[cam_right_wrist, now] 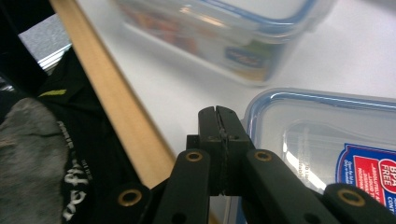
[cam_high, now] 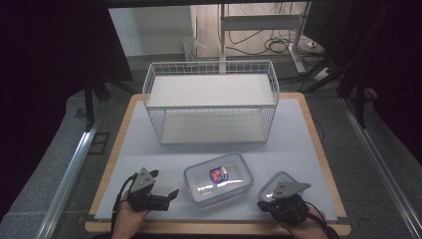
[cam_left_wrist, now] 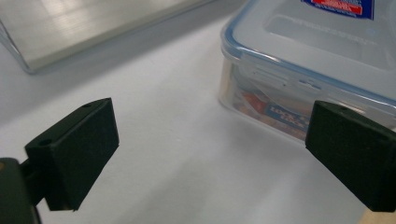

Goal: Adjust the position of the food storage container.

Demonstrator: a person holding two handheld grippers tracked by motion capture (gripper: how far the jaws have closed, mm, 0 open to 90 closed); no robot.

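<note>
Status: both containers sit on the white table top [cam_high: 298, 129], none on the wire shelf rack [cam_high: 211, 99] beyond them, whose two shelves are bare. I judge the work is at its start: if the aim is to shelve the boxes, everything is left to do.

Left gripper [cam_high: 166, 194]: jaws spread wide, holding nothing. In the left gripper view, the large lidded food container [cam_left_wrist: 322, 60] lies ahead and to the right of the jaws, its clear side wall just beyond the right jaw. I see no contact. In the high view, the same container [cam_high: 218, 178] sits between my two grippers, nearer the left one's tips.

Right gripper [cam_right_wrist: 219, 135]: jaws pressed together, nothing between them. In its own view, the small lidded container [cam_right_wrist: 327, 135] lies directly under and beside the closed tips, blue-rimmed lid with a red and blue label. Whether the tips touch the lid I cannot tell. In the high view, this gripper [cam_high: 268, 201] covers most of that small box [cam_high: 276, 180].

Next, by my reading: close the left jaws on the large container.
</note>
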